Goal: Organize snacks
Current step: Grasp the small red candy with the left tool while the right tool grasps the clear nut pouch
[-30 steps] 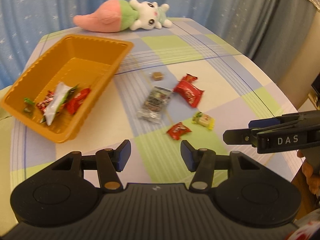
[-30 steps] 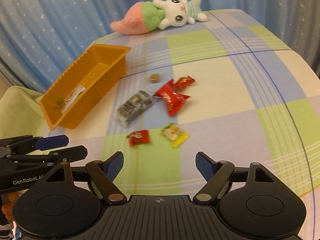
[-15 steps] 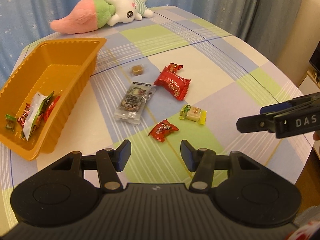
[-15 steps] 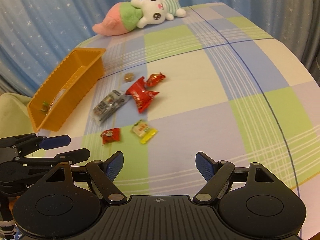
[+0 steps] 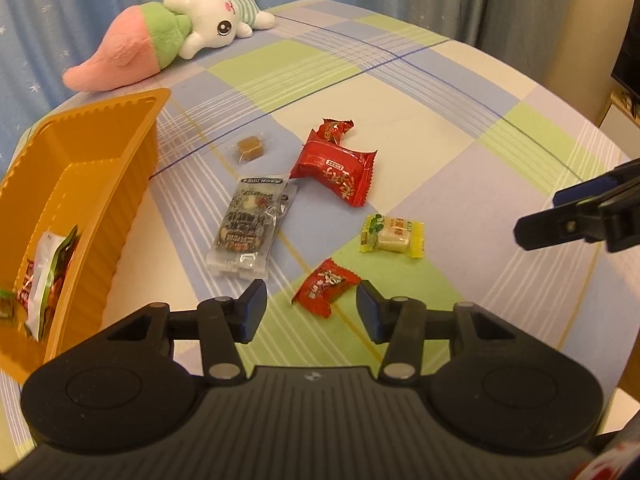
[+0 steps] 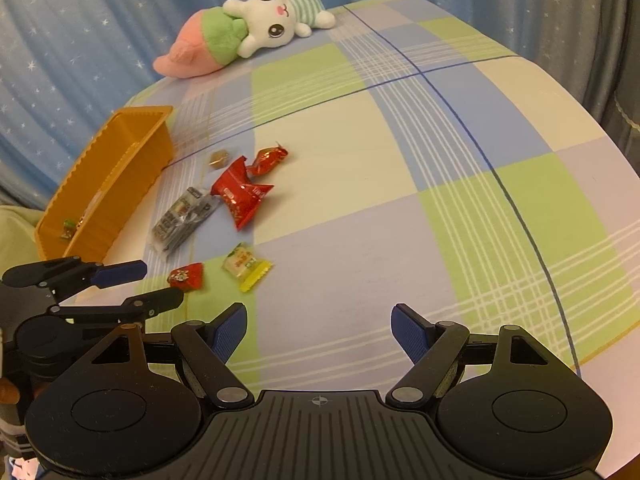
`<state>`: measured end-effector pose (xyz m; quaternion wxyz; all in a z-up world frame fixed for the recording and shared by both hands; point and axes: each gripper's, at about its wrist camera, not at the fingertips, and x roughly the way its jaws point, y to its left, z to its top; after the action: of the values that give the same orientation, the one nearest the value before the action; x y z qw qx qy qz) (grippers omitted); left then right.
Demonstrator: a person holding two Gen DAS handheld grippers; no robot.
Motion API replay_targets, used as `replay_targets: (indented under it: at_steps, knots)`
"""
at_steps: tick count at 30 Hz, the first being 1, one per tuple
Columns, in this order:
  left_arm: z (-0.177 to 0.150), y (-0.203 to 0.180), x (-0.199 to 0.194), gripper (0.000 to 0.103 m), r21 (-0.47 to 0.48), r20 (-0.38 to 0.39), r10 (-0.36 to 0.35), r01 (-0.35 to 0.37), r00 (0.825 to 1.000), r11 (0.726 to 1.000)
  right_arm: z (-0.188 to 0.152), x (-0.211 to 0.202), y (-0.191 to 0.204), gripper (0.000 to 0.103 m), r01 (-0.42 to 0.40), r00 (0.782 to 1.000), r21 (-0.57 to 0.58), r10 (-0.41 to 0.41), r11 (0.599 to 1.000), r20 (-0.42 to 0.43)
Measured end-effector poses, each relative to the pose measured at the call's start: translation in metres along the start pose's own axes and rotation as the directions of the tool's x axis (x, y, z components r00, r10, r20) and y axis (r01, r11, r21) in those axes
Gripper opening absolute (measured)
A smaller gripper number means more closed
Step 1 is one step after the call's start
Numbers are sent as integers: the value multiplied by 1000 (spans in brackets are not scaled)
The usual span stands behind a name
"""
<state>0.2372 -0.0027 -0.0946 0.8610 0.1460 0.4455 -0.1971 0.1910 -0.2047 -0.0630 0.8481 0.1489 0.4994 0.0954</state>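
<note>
Loose snacks lie on the checked tablecloth: a small red candy, a yellow-green wrapped sweet, a clear dark-printed packet, a big red packet, a small red twist candy and a brown cube sweet. An orange tray at the left holds several snacks. My left gripper is open, low over the table, with the small red candy between its fingertips. My right gripper is open and empty over bare cloth, right of the snacks.
A plush rabbit in a carrot lies at the table's far edge before a blue curtain. The right gripper's fingers show at the right of the left wrist view. The table edge drops off at the right.
My left gripper has moved forward and right, toward the small red candy, which now sits between its fingertips. The right gripper has drifted a little right. Both stay open.
</note>
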Motion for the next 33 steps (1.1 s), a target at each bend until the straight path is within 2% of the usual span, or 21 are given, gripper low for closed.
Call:
replay_targets:
  at_steps: [4, 9, 11, 14, 23, 28, 33]
  knots:
    - [4, 2, 9, 46, 22, -9, -4, 4, 1000, 1000, 2, 1, -4, 79, 8, 1000, 11, -8, 1000, -3]
    - [7, 1, 16, 40, 28, -21, -22, 23, 1000, 999, 3, 2, -8, 79, 14, 1000, 26, -14, 1000, -5]
    - [7, 1, 18, 29, 22, -29, -34, 35, 999, 999, 4, 3, -9, 79, 15, 1000, 30, -15, 999, -6]
    - [6, 1, 21, 21, 0, -41, -51, 51, 998, 999, 5, 5, -8, 79, 14, 1000, 30, -14, 999, -8]
    - [-1, 9, 8, 18, -88, -15, -57, 55, 998, 995, 10, 15, 1, 79, -10, 1000, 7, 10, 1000, -16]
    - [-14, 28, -9, 18, -167, -13, -2, 0, 1000, 986, 16, 27, 21, 79, -57, 998, -36, 56, 998, -24]
    - [-27, 55, -24, 18, -259, -21, 75, -78, 997, 963, 22, 43, 52, 79, -116, 993, -103, 113, 988, -35]
